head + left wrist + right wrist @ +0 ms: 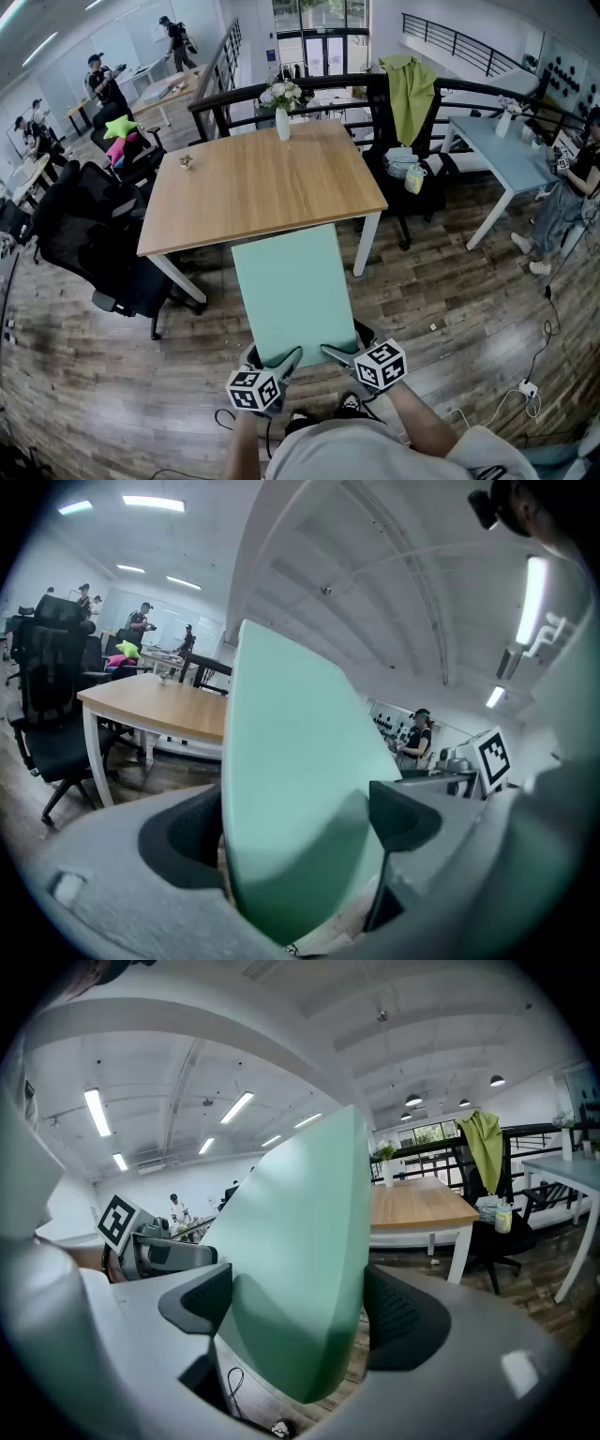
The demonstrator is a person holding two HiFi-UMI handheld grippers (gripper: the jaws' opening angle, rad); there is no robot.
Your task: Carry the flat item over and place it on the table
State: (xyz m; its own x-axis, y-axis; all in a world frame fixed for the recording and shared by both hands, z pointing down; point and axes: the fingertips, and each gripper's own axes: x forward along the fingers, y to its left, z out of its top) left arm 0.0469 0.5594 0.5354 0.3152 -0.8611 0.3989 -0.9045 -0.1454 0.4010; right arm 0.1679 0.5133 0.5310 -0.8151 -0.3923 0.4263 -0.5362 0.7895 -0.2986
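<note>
My two forearms reach forward from the bottom of the head view, close together and side by side. Both hand-held tools tip a little downward. My left gripper (279,366) and my right gripper (339,356) each bite the near edge of a flat mint-green panel (295,286). In each gripper view the panel fills the gap between the dark pads. The jaws stand wide and are closed on it, not empty.

The panel hangs in the air above the wooden floor (450,300), stretching away from me toward the wooden table (253,183). Its far edge meets the table's near edge in the head view. I cannot tell whether it touches the tabletop.

My hands are hidden behind the marker cubes, and my body cuts off the lower frame. In the gripper views the panel blocks most of what lies beyond. A small object (187,161) near the table's left side is too small to identify.

A white vase (283,124) stands at the table's far edge and holds pale flowers (281,94). Past the table's right corner, a small yellowish container (414,178) sits on a dark chair draped with a green cloth (410,94). Its contents cannot be seen.
</note>
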